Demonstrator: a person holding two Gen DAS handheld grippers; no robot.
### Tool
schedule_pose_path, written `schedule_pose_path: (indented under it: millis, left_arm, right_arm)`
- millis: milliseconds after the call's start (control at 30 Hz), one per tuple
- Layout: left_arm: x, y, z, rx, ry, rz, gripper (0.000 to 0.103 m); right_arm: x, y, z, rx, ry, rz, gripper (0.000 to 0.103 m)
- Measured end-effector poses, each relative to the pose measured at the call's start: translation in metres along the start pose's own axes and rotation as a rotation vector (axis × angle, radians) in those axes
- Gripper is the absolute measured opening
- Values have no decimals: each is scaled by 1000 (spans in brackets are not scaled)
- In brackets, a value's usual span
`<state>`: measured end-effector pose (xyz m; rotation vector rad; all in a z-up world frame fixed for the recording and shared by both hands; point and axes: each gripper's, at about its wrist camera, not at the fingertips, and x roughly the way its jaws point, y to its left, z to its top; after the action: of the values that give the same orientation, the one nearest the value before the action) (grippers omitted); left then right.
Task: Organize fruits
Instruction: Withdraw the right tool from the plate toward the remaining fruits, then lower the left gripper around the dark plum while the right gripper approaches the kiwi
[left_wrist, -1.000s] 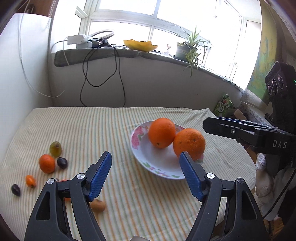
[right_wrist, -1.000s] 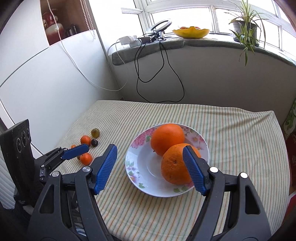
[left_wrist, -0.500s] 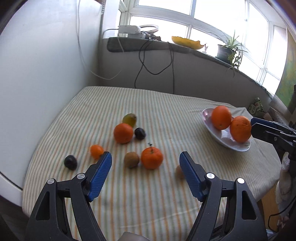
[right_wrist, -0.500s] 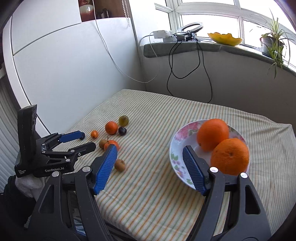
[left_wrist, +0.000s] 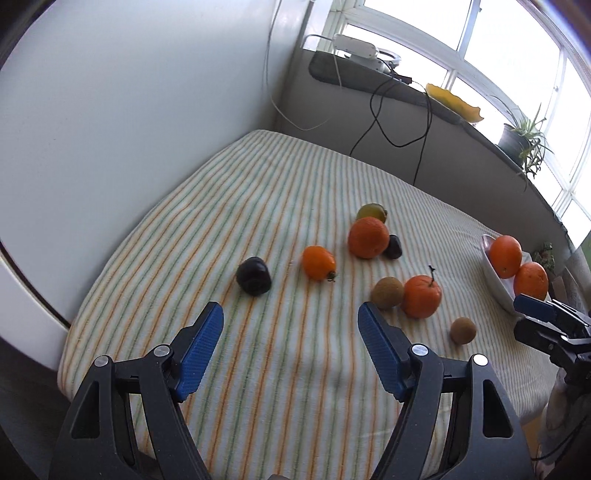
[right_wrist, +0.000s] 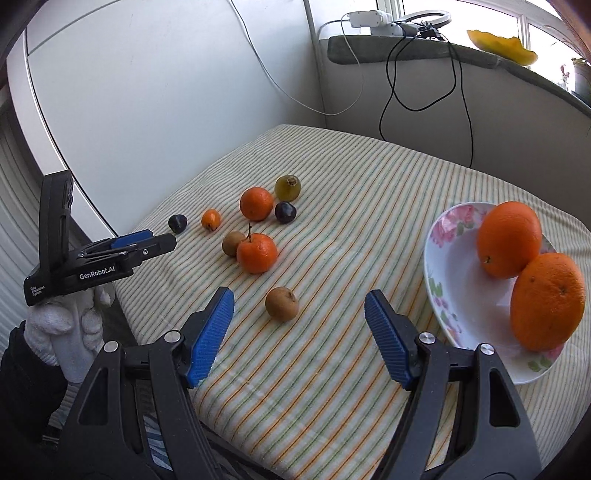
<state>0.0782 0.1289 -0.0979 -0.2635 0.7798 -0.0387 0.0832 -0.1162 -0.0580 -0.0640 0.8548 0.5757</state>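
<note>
Here the loose fruit lies ahead of both grippers on the striped cloth of the bench (right_wrist: 369, 184), while the flowered plate (right_wrist: 436, 258) with two large oranges (right_wrist: 509, 240) sits off to the right. The right gripper (right_wrist: 299, 317) has its jaws spread wide and empty, and a small brown fruit (right_wrist: 282, 304) lies just beyond the gap between its blue pads, a little left of centre; being near-round, it offers no long axis to line up with. The left gripper (left_wrist: 290, 345) is likewise agape with nothing between its pads; the dark plum (left_wrist: 253, 276) and a small orange fruit (left_wrist: 318, 262) lie ahead of it. Judging by this, the right hand is nearer the brown fruit and the plate. Both grippers pitch downward toward the cloth.
</note>
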Motion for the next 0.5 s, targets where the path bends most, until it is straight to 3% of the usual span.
schedule_pose_path:
  millis: [167, 267, 500]
  left_arm:
    - [7, 17, 4, -36, -1, 10, 63]
    - [11, 23, 6, -39, -2, 16, 54]
    - [19, 28, 14, -35, -3, 7, 50]
  right_arm:
    - [11, 7, -1, -13, 16, 18, 75]
    - [19, 12, -4, -26, 39, 31, 58]
    - [32, 13, -8, -19, 70, 56, 46]
